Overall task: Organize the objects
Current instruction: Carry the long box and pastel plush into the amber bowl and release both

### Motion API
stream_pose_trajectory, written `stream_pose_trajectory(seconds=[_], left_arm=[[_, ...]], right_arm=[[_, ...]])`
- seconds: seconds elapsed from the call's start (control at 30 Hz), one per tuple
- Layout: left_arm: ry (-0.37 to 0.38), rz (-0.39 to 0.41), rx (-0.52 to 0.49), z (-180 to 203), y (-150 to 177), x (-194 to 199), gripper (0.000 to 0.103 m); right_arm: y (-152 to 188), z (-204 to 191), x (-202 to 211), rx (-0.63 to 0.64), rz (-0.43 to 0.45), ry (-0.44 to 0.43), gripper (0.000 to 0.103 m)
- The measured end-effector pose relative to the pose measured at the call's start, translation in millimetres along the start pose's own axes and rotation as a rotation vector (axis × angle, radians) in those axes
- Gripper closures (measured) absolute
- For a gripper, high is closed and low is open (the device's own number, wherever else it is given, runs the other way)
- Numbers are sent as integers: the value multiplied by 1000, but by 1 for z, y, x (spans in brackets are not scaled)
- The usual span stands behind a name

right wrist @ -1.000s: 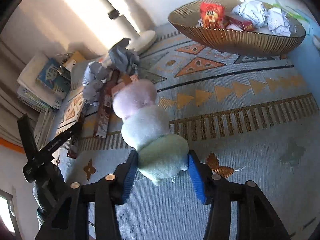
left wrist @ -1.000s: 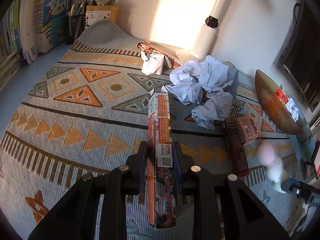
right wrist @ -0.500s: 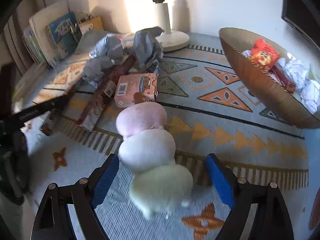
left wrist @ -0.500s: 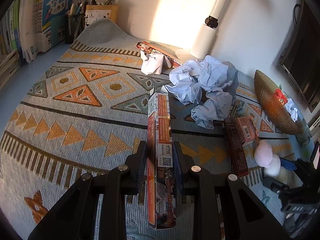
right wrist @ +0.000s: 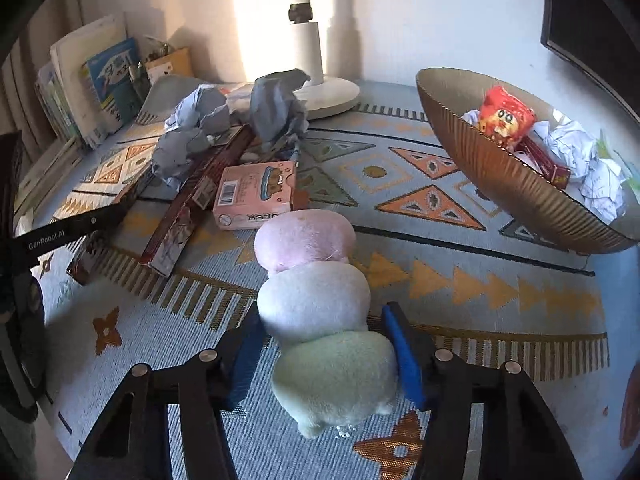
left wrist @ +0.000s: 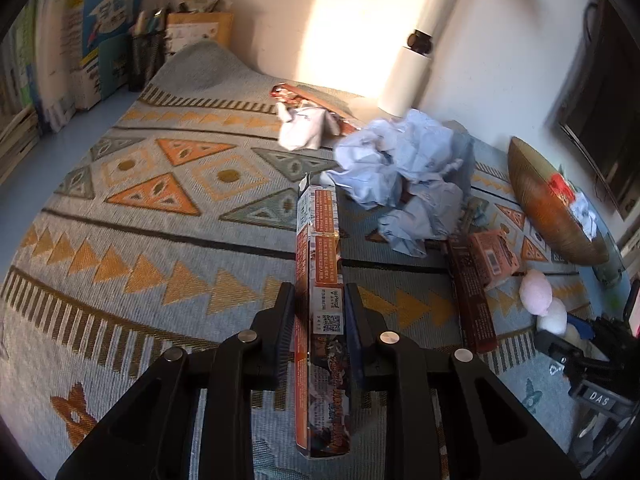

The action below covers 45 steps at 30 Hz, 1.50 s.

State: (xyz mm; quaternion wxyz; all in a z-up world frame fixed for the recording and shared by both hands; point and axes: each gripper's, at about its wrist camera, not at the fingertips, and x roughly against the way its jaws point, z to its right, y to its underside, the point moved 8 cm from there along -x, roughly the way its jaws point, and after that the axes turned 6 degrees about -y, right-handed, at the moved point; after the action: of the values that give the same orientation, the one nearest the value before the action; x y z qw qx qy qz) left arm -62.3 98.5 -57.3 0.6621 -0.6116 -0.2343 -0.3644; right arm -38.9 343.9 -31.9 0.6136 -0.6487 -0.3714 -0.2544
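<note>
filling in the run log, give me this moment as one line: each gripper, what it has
left gripper: shut on tall box | right gripper: jaws just closing around plush toy, pads touching | toy resting on rug

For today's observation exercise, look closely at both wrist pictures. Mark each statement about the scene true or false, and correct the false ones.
1. The left gripper is clamped on a tall narrow box. True.
2. The golden bowl is empty. False: it holds a red packet and crumpled white paper.
3. The plush toy has pink, white and green segments. True.
4. The plush toy lies inside the bowl. False: it lies on the patterned mat, between the fingers of the right gripper.
5. A pink box lies on the mat beyond the plush toy. True.
6. The crumpled blue paper is in the bowl. False: it is piled on the mat near the lamp base.
</note>
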Motion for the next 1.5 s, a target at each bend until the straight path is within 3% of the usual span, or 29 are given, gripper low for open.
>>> stream_pose_trajectory(seconds=[0.1, 0.17, 0.23, 0.33, 0.5, 0.6, 0.7, 0.9, 0.93, 0.97, 1.0, 1.07, 1.27, 1.5], left_arm=[[15, -1, -11, 5, 0, 5, 87], [47, 20, 42, 3, -3, 18, 87], [67, 59, 65, 5, -11, 38, 87], [83, 114, 26, 21, -29, 64, 87], [185, 186, -47, 89, -70, 84, 87], [242, 188, -104, 148, -95, 74, 87], [286, 166, -142, 200, -113, 51, 87], [387, 131, -148, 278, -131, 4, 85], [412, 128, -139, 286, -134, -1, 70], [431, 107, -134, 292, -135, -6, 61], [442, 89, -131, 296, -135, -11, 61], [437, 59, -123, 292, -132, -16, 61], [434, 54, -81, 244, -111, 11, 61], [281, 108, -34, 142, -66, 54, 57]], right_arm=[[0, -5, 3, -25, -12, -82, 46], [-1, -5, 9, -111, -11, -192, 46], [-5, -3, 24, -203, 22, -295, 46], [-15, -1, 58, -231, 97, -341, 46], [-57, 43, 125, -253, 265, -197, 46], [-80, 94, 157, -315, 361, -20, 46], [-91, 145, 165, -405, 376, 96, 46], [-109, 188, 141, -465, 347, 119, 43], [-114, 191, 135, -462, 345, 117, 34], [-116, 194, 132, -461, 336, 130, 22], [-116, 199, 130, -461, 325, 152, 18], [-113, 200, 132, -458, 324, 164, 17], [-90, 180, 132, -451, 299, 91, 17], [-67, 93, 128, -362, 277, -63, 12]])
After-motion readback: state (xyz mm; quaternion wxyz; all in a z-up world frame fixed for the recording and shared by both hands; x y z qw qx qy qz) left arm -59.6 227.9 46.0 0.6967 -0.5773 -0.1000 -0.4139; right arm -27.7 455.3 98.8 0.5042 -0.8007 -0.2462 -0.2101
